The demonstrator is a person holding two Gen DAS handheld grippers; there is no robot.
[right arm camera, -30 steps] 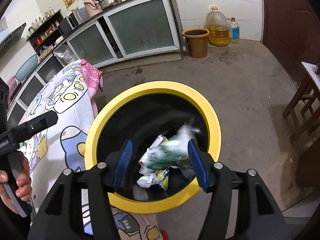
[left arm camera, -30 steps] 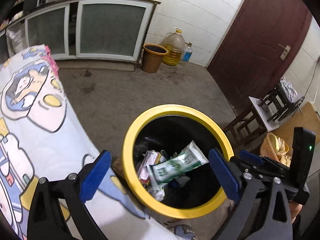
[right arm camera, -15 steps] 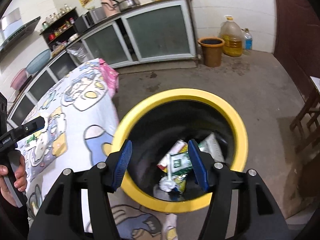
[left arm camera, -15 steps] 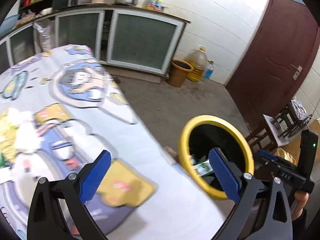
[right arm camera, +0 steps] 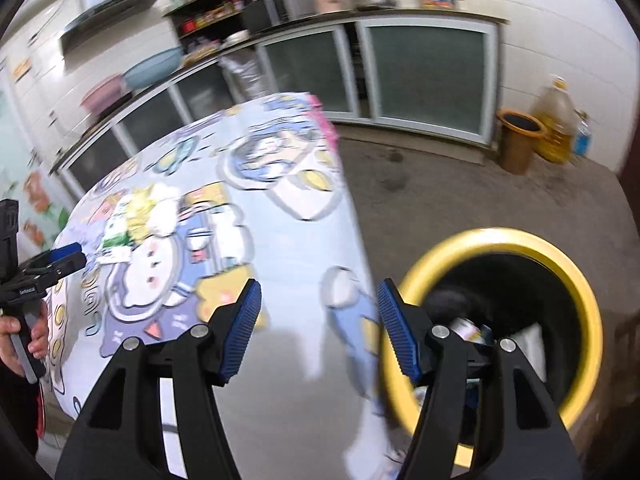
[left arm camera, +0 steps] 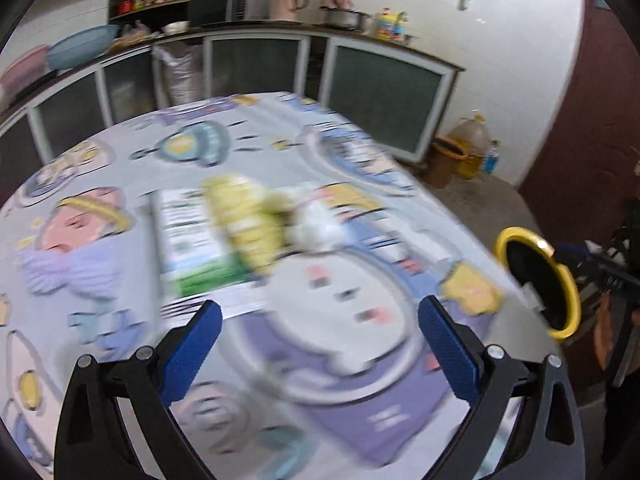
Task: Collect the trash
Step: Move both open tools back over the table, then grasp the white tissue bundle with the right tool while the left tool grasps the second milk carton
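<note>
My left gripper (left arm camera: 318, 344) is open and empty above the table's cartoon cloth (left arm camera: 360, 320). Ahead of it lies a blurred pile of trash: a green and white packet (left arm camera: 192, 240), a yellow wrapper (left arm camera: 248, 224) and white crumpled paper (left arm camera: 316, 228). The pile also shows in the right wrist view (right arm camera: 136, 216). My right gripper (right arm camera: 318, 328) is open and empty, above the table edge beside the yellow-rimmed black bin (right arm camera: 576, 288), which holds several wrappers (right arm camera: 528, 340). The bin shows at the right in the left wrist view (left arm camera: 560, 280).
Glass-door kitchen cabinets (left arm camera: 380, 84) run along the back wall. A brown bucket (right arm camera: 518, 144) and an oil jug (right arm camera: 556, 124) stand on the concrete floor (right arm camera: 460, 192). A dark red door (left arm camera: 592, 120) is at the right.
Both grippers have swung left, away from the bin and toward the table. The left one now faces the trash pile. The bin has slid to the right in both views.
</note>
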